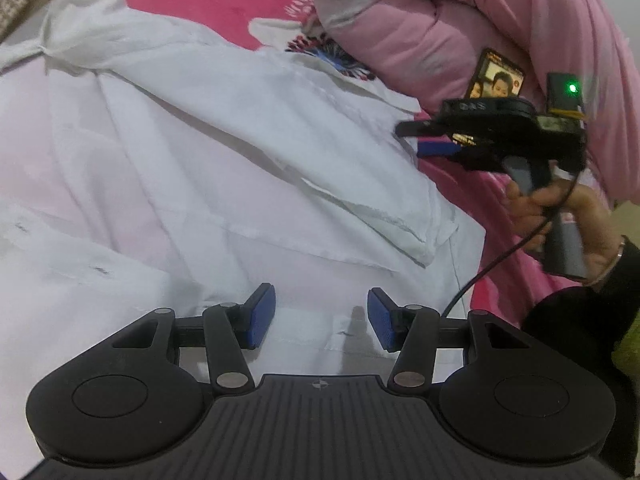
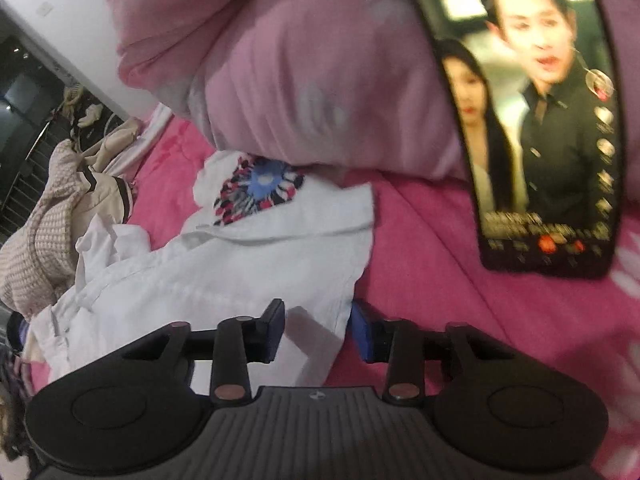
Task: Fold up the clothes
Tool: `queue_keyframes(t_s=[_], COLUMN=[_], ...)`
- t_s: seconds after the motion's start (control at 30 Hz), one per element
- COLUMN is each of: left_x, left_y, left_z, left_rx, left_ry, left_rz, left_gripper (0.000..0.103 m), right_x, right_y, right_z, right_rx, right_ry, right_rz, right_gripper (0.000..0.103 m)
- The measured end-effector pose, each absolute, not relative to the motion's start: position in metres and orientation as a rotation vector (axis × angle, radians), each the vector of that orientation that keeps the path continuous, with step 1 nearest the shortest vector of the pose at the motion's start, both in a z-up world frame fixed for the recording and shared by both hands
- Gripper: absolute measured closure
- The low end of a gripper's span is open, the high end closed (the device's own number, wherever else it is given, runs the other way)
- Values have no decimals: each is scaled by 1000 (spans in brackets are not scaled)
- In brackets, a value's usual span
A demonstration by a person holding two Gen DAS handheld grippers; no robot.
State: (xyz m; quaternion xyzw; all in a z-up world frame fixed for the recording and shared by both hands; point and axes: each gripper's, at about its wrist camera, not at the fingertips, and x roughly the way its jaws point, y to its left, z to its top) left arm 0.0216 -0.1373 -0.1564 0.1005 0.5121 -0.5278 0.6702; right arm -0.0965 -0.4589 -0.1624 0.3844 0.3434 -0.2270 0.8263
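A white shirt (image 1: 192, 168) is spread across a bed covered by a pink flowered sheet (image 1: 224, 4). It lies partly gathered: one sleeve (image 1: 360, 200) is laid diagonally over the body, its cuff turned toward the near hem, and a buttoned placket is seen along the near left edge. Whether this sleeve-over arrangement belongs to a fold in progress or merely to how the garment was laid down cannot be settled from these views.

The cloth is judged thin, light and limp; it will sag and crease wherever it is lifted, and is best taken at doubled, stitched parts such as the hem, cuff, collar or shoulder seam, with both grips kept level.

The left gripper (image 1: 322, 318) hovers just above the near hem, its fingers parted by a moderate gap with nothing between them. The right gripper (image 2: 318, 330) is held at a corner of the shirt; its fingers are likewise apart, with a flap of white cloth lying in the gap but not pinched.

Beyond the shirt, a pink quilt (image 2: 288, 72) is bunched, a phone (image 2: 536, 120) showing a video is propped against it, and a pile of other clothes (image 2: 60, 208) lies further off.
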Motion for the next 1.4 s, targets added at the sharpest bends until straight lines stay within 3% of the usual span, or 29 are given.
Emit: queue_keyframes(t_s=[0.03,0.13,0.33,0.53,0.87,1.0,1.1,1.23,1.4], left_x=[21,18,23,32,49,47,46,43,42], left_y=[-139,-141,-135,-119,-65,-55,-48,-53,-53], left_z=[-157,-161,-163,-161,-151,-153,-155,-154,-145], left_rx=[228,229,164,68,-117,-86,-63,-42,-22], left_ry=[1151,1142,1161,1185,1197,1187,1179,1157,1112], left_rz=[-1192,-1196,-1179,-1138,-1050,-1023,-1002,-1013,-1019], left_gripper=[52,52,52,53,53,53,53,53,53], right_x=[-96,-103,-122,-139,-127,-122,-117,-123,-128], right_y=[-461,-467,-460,-416,-298,-250,-220,-217,-247], right_z=[-163,-163,-135,-83,-82,-84,-100,-106,-84], right_rx=[810,843,899,826,350,138,-8,40,164], right_ry=[714,645,473,421,832,996,1147,1212,1085], right_rz=[-488,-473,-301,-41,233,335,349,339,221], right_gripper=[83,102,102,102,102,95,72,70,67])
